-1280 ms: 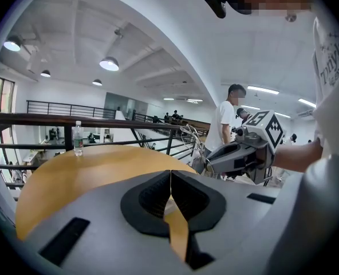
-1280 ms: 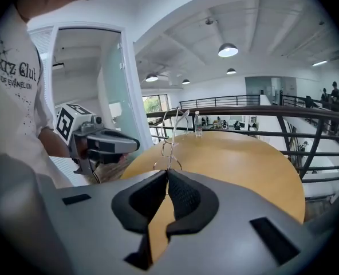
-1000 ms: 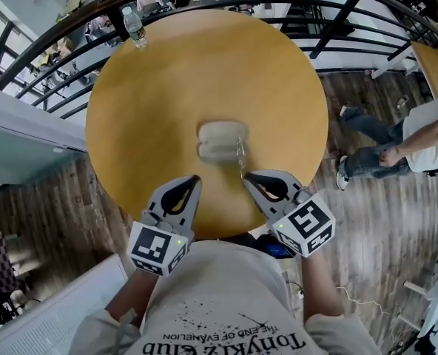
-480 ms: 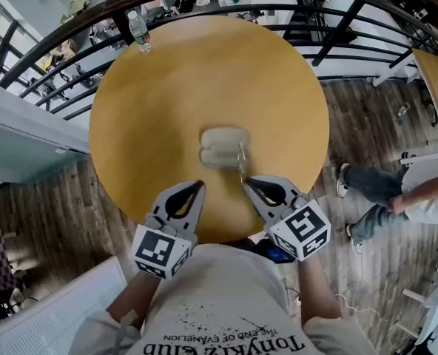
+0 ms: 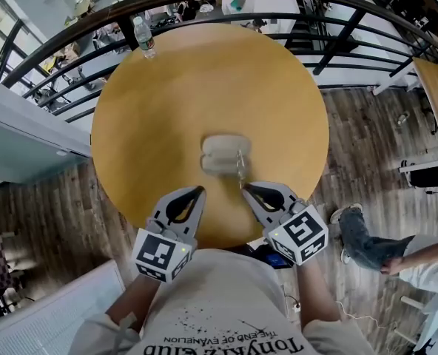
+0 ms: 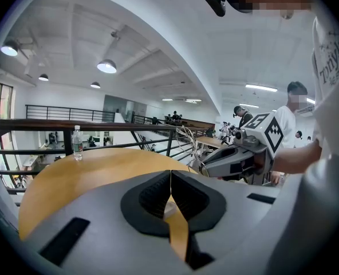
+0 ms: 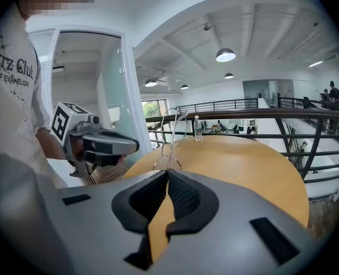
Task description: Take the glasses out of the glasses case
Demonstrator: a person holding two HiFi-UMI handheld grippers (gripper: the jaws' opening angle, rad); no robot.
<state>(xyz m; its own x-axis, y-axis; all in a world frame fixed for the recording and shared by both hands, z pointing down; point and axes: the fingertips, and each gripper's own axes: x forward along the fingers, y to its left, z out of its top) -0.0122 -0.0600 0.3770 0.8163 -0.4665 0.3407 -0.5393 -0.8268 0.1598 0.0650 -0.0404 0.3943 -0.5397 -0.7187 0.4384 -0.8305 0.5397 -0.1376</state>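
Observation:
A pale grey glasses case (image 5: 221,154) lies near the middle of the round wooden table (image 5: 167,95). Thin wire-framed glasses (image 5: 240,166) stand just right of the case, lifted off the table. My right gripper (image 5: 244,187) is shut on their near end. In the right gripper view the glasses (image 7: 170,132) rise from the closed jaws of that gripper (image 7: 167,174). My left gripper (image 5: 201,190) hangs over the table's near edge, left of the case. Its jaws are shut in the left gripper view (image 6: 170,174), with nothing between them. The right gripper (image 6: 238,156) also shows there with the glasses (image 6: 193,148).
A water bottle (image 5: 143,37) stands at the table's far left rim, also seen as the bottle (image 7: 197,128) in the right gripper view. A black railing (image 5: 337,28) curves round the far side. A person's legs (image 5: 367,246) are on the wooden floor at right.
Both grippers and the glasses have hardly moved. The person on the floor at right has walked toward the lower right.

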